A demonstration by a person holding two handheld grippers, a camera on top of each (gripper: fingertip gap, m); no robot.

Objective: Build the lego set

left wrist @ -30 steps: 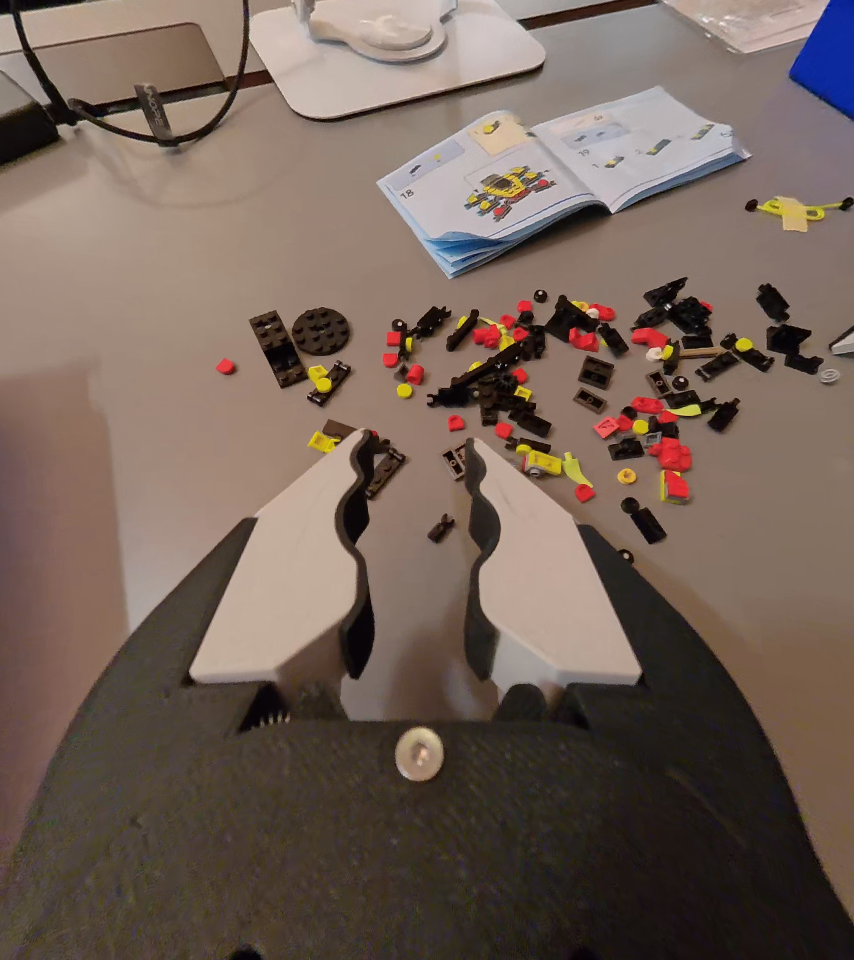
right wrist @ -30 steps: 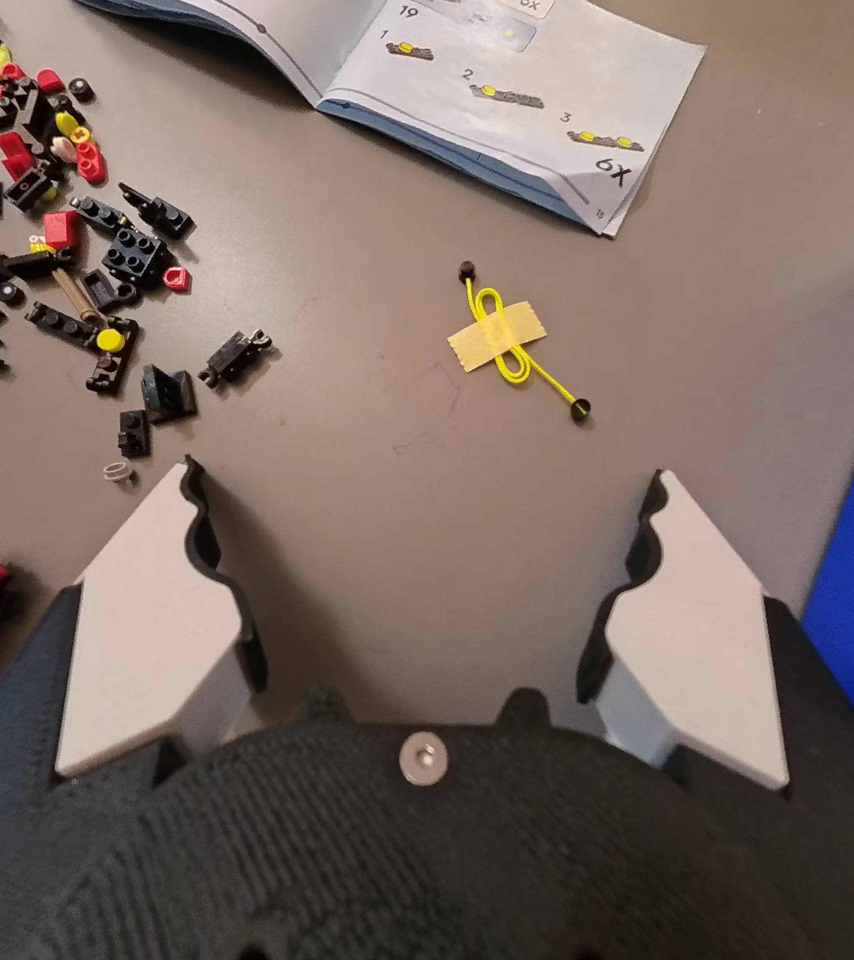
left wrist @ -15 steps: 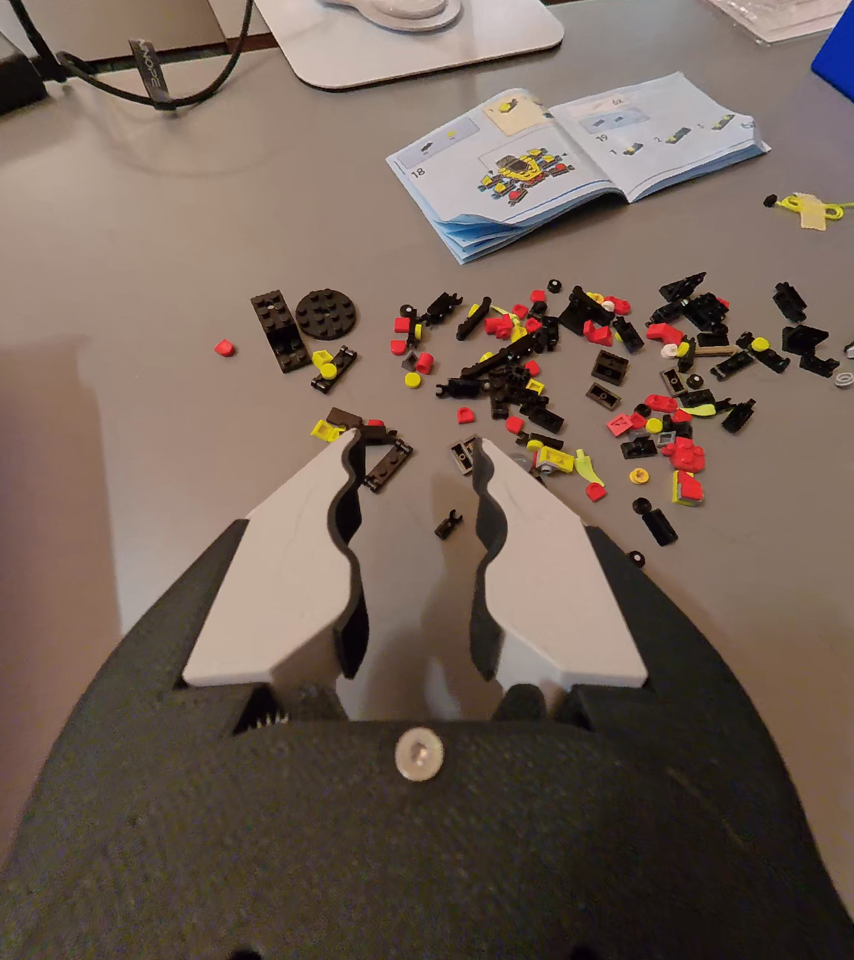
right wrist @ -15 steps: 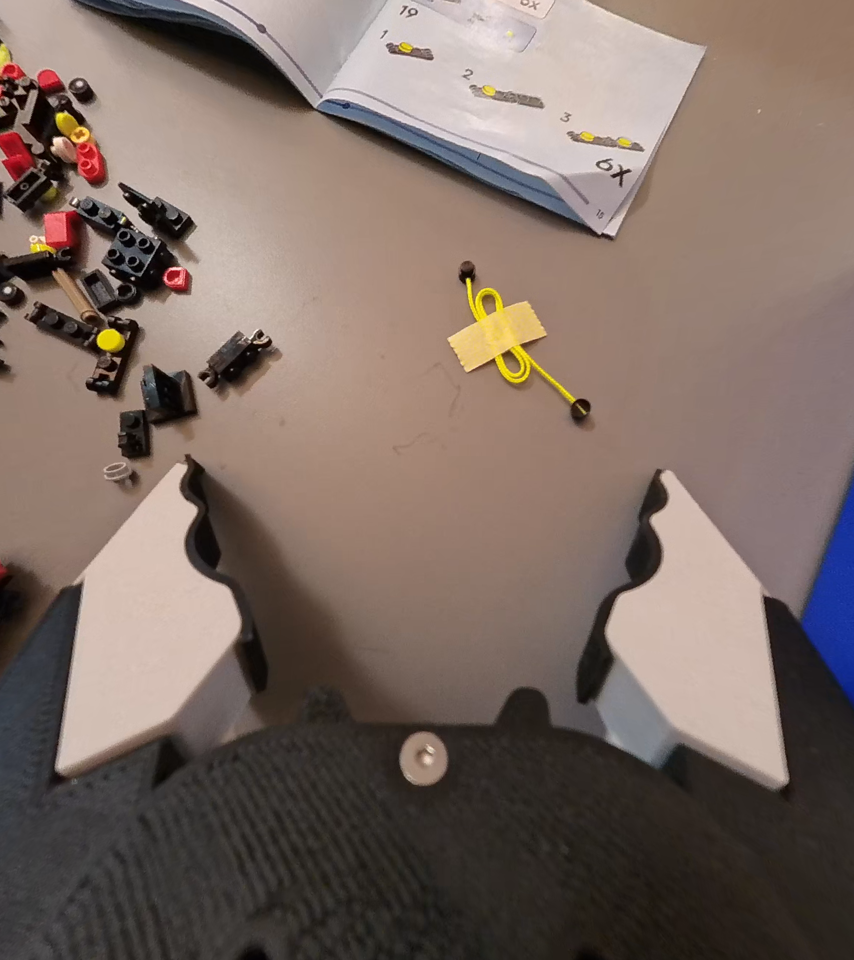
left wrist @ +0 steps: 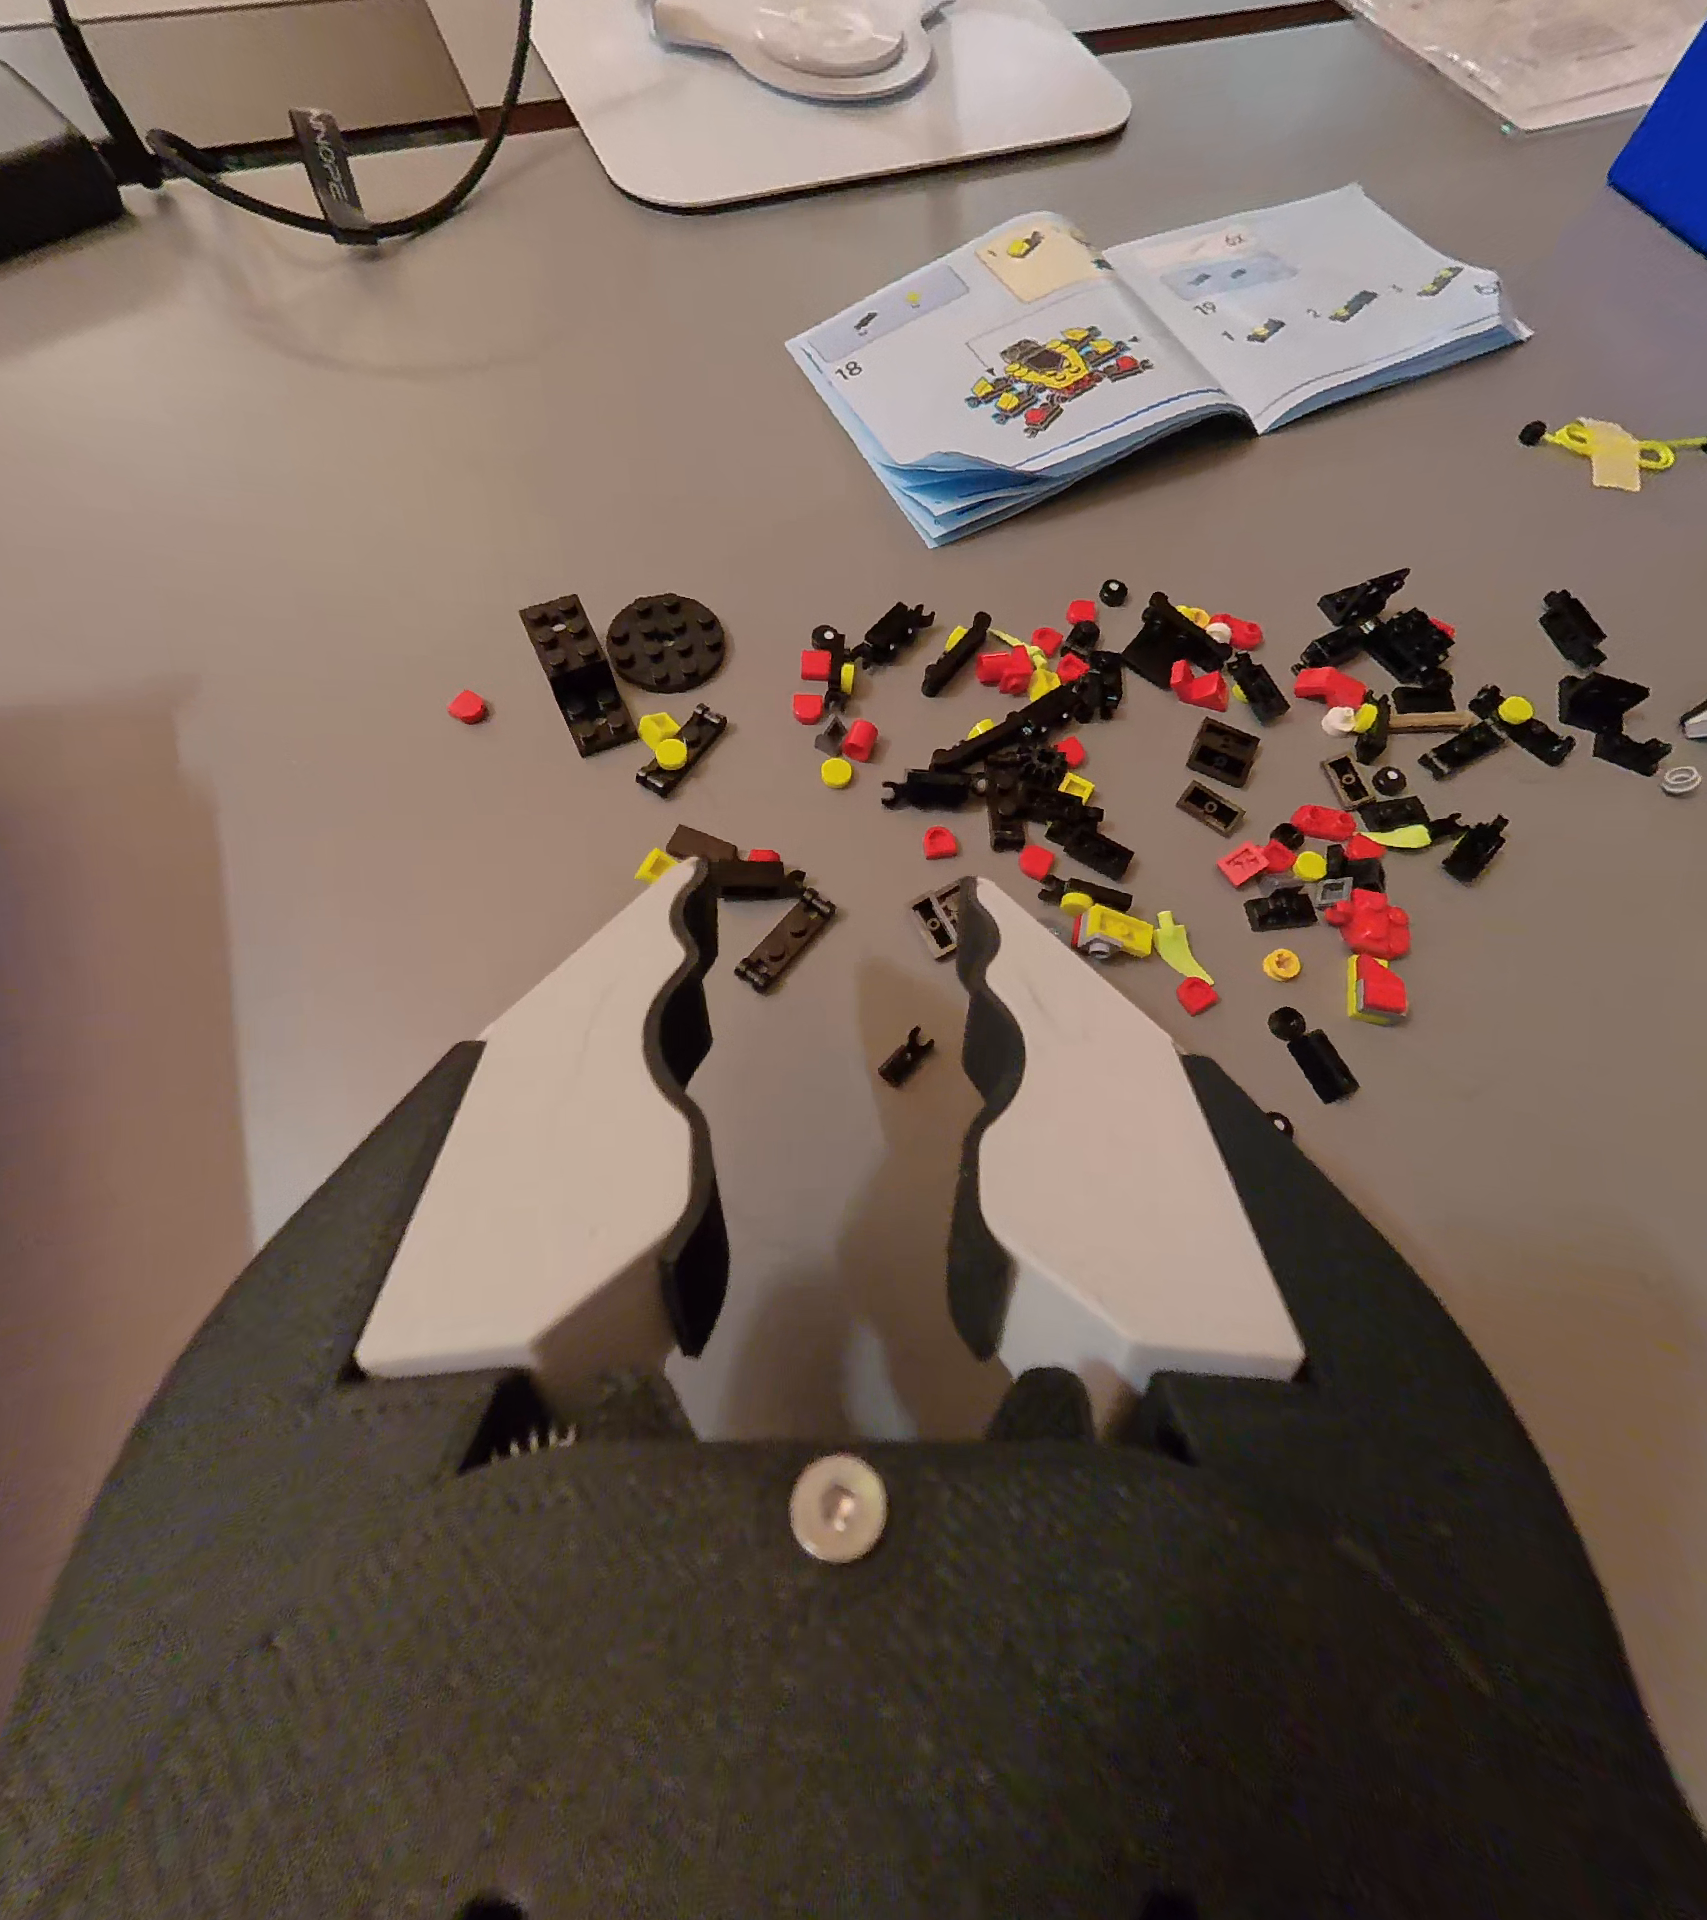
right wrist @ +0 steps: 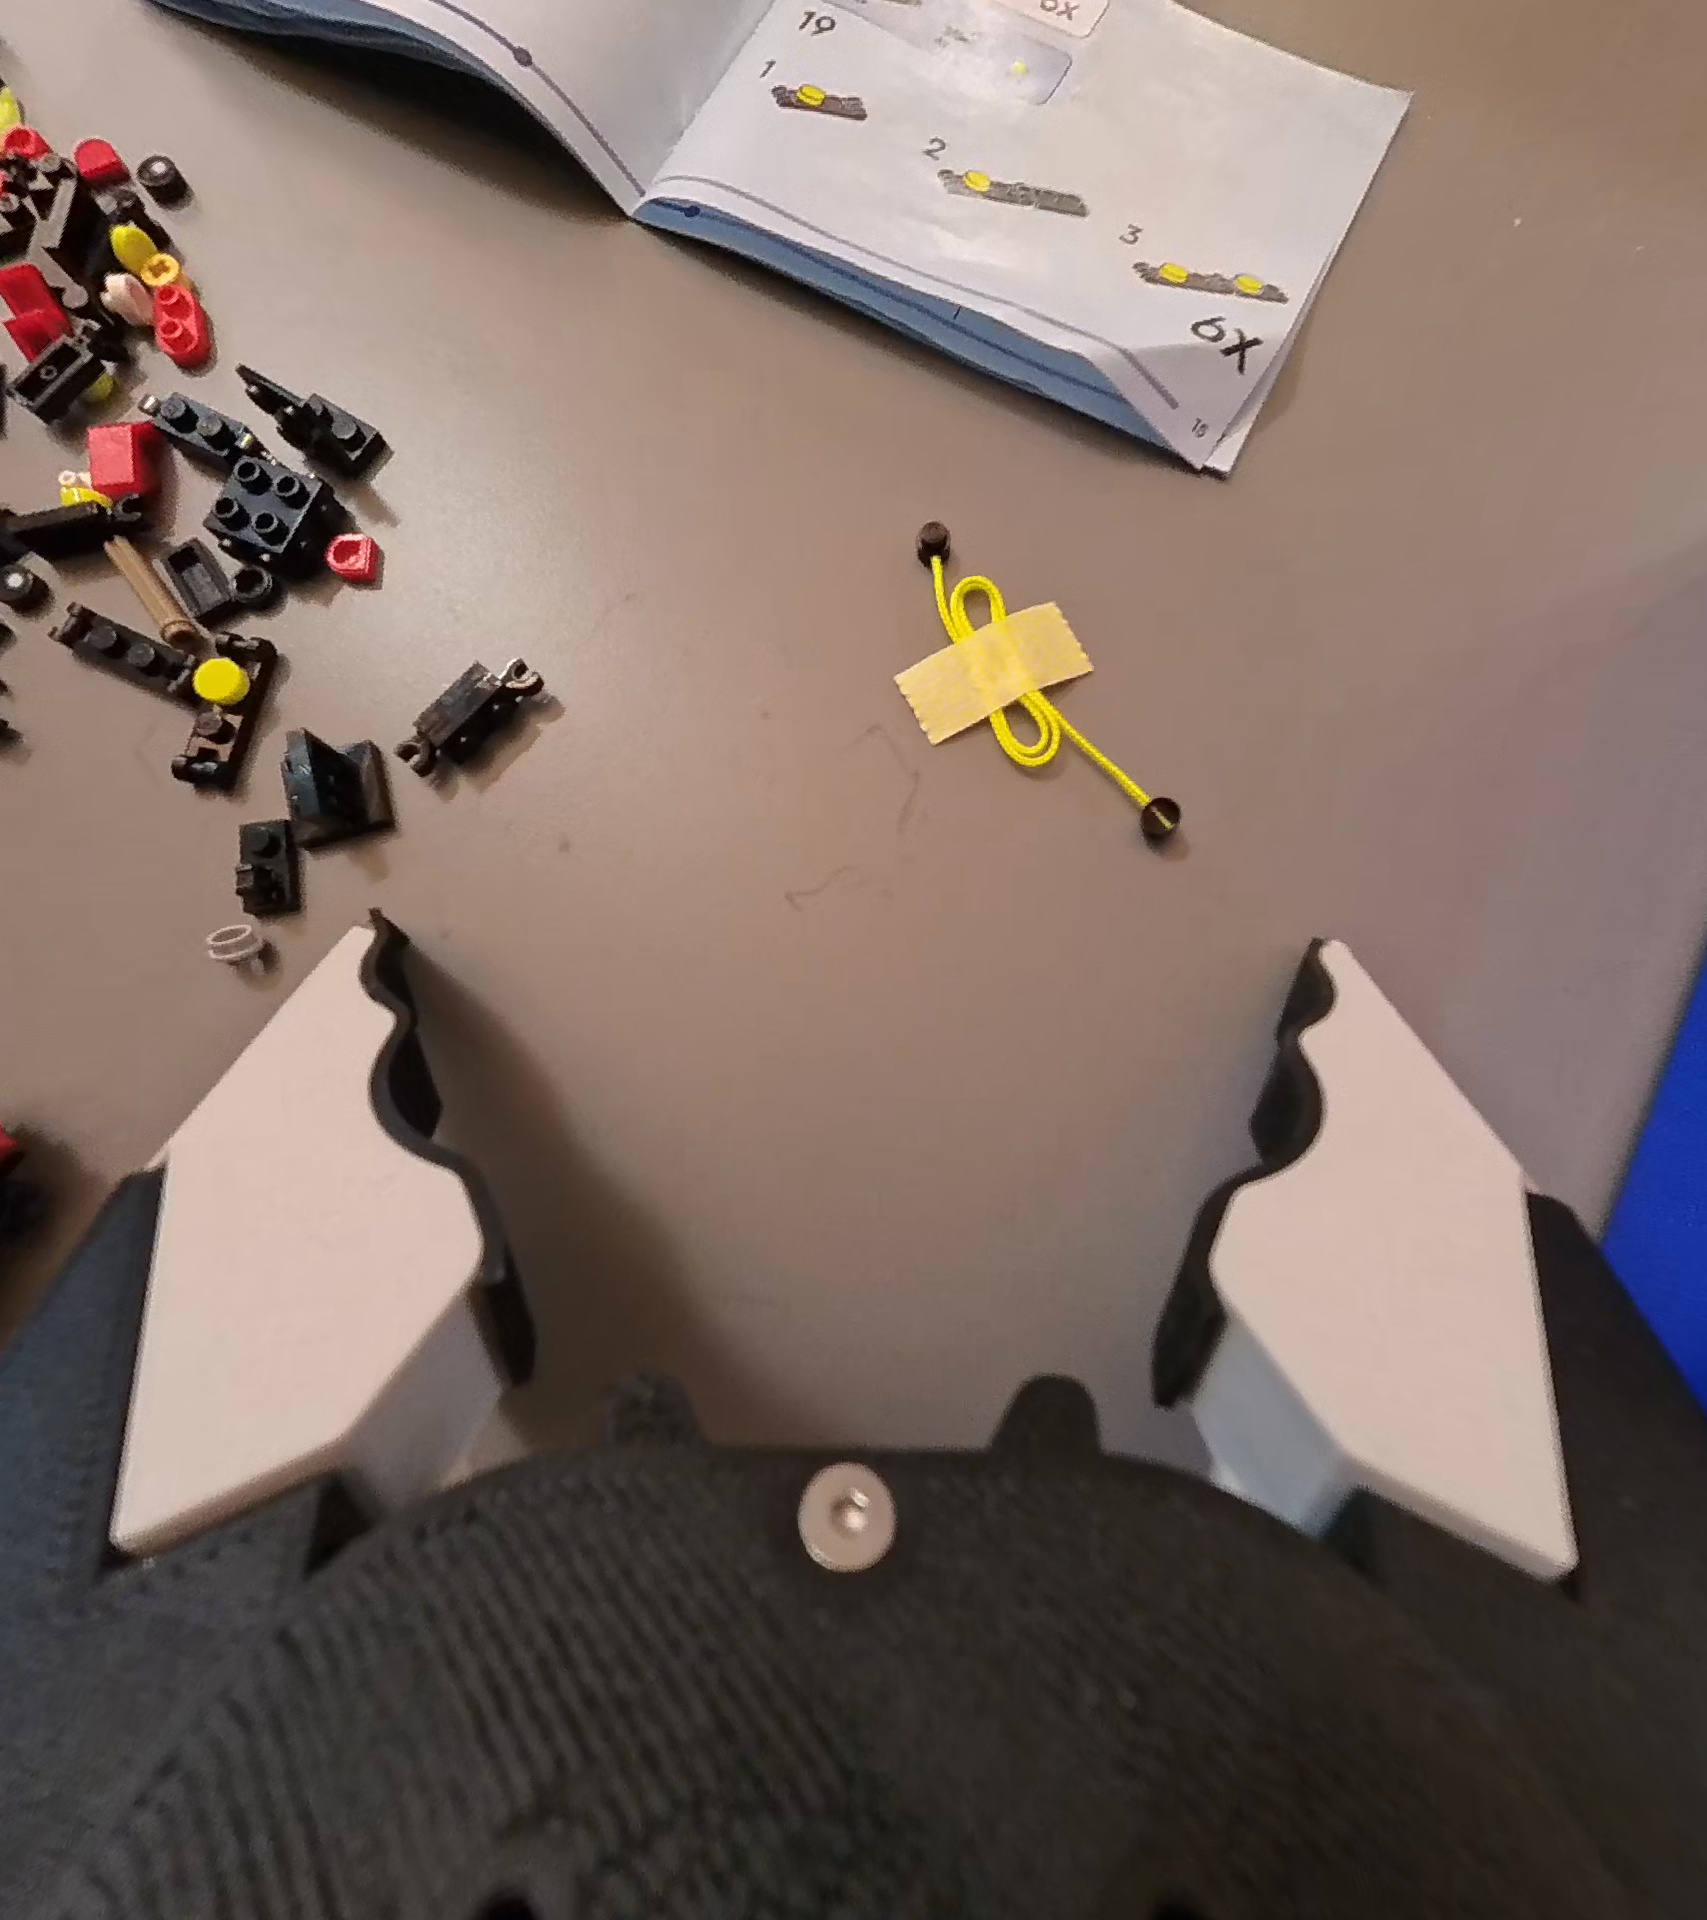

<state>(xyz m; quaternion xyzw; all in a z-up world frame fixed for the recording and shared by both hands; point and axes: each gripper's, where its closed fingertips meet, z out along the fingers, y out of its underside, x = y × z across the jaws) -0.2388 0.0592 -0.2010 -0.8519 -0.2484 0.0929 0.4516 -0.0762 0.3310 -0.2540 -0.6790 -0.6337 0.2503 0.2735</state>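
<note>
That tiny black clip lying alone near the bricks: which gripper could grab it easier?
Probably the left gripper. The clip lies on the table between its open jaws, untouched. The right gripper is open over bare table near the yellow string, clip not in its view.

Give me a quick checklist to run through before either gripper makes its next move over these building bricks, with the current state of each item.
1. Left gripper empty: ok, jaws apart, nothing pressed between them.
2. Small black clip piece lies clear of the left fingers: ok, it lies on the table between them, untouched.
3. Right gripper empty: ok, jaws wide open over bare table.
4. Yellow cord with tape clear of the right gripper: ok, it lies ahead of the fingertips.
5. Instruction booklet open and unobstructed: ok.
6. Left fingertip height above the table: cannot tell.
</note>
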